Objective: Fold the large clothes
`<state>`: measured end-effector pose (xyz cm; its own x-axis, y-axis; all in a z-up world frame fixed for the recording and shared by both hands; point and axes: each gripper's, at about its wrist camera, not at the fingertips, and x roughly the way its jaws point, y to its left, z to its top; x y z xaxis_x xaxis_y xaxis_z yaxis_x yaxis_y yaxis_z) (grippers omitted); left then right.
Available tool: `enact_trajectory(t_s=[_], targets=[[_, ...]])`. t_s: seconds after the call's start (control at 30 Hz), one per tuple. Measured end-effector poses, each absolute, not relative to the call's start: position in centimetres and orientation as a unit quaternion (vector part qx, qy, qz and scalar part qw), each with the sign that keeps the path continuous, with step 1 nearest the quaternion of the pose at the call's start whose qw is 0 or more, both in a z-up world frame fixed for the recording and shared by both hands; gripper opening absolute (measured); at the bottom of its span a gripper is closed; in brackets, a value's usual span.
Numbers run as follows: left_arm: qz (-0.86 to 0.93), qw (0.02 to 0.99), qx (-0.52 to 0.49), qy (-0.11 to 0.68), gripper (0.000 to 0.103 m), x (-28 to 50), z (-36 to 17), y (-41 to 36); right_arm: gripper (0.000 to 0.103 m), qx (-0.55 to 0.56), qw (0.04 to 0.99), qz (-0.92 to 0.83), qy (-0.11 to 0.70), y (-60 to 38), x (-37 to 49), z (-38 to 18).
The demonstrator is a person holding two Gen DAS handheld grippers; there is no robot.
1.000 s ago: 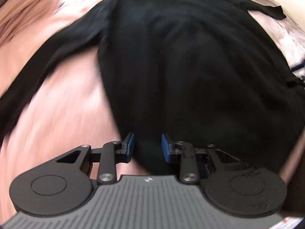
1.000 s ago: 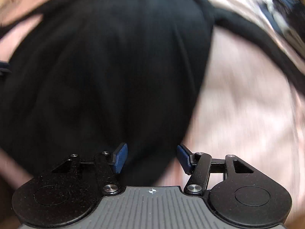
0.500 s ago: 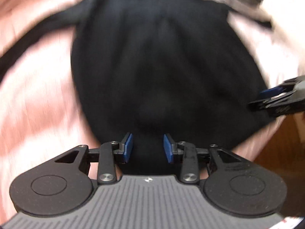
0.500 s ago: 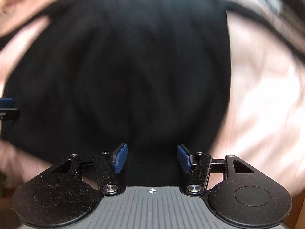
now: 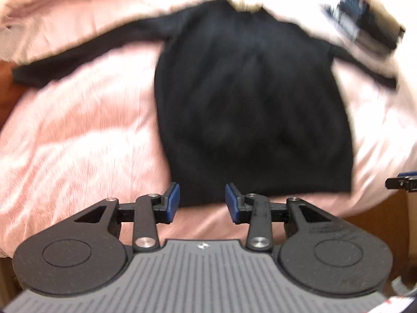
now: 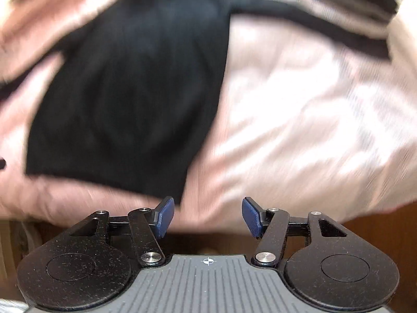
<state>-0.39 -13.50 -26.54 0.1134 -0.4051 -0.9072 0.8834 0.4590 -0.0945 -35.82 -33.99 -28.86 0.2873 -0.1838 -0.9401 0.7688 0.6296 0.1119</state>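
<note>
Scene: A black long-sleeved garment (image 5: pixel 250 109) lies spread flat on a bed covered by a pink blanket (image 5: pixel 78 135), neck away from the cameras, hem nearest them.

Sleeves: Both stretch outward from the shoulders; the left sleeve (image 5: pixel 78 54) runs toward the bed's edge, the right sleeve (image 6: pixel 312 23) angles off toward a stack of folded clothes (image 5: pixel 365 18) at the far corner.

Left gripper: The left gripper (image 5: pixel 202 203) hovers just short of the hem's left portion, jaws parted and empty, the blue pads (image 5: pixel 172 203) clear of the cloth.

Right gripper: The right gripper (image 6: pixel 207 215) hangs off the hem's right corner over bare blanket, jaws spread wide, nothing between them.

Image quality: Both views are smeared by motion, so fine creases in the fabric cannot be read.

Step in hand: By the look of it, the garment is laid out and the first fold is not yet begun; the grippers appear poised between a smoothing pass and a pinch.

Doing it well: Each pinch should likely take a single clean edge, sleeve cuff or hem corner, and not the blanket beneath, which is soft and could bunch into the jaws. Lifting both sides evenly should keep the body square as it folds.
</note>
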Motion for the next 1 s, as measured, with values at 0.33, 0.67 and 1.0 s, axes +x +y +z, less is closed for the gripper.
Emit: enact_trajectory(t_s=[0.33,0.67,1.0], targets=[[-0.433,0.754,0.203,0.45,0.051,-6.3,-15.4,-12.5,0.059,0.241,0.824,-0.257,0.445,-30.0,-36.3,-17.8],[-0.41,0.762,0.235,0.442,0.056,-12.1,-11.7,-10.5,0.059,0.238,0.831,-0.211,0.456,-26.6,-39.4,-15.6],[-0.418,0.759,0.259,0.426,0.063,-15.2,-10.7,-11.0,0.059,0.226,0.832,-0.21,0.461,-26.3,-41.0,-15.4]])
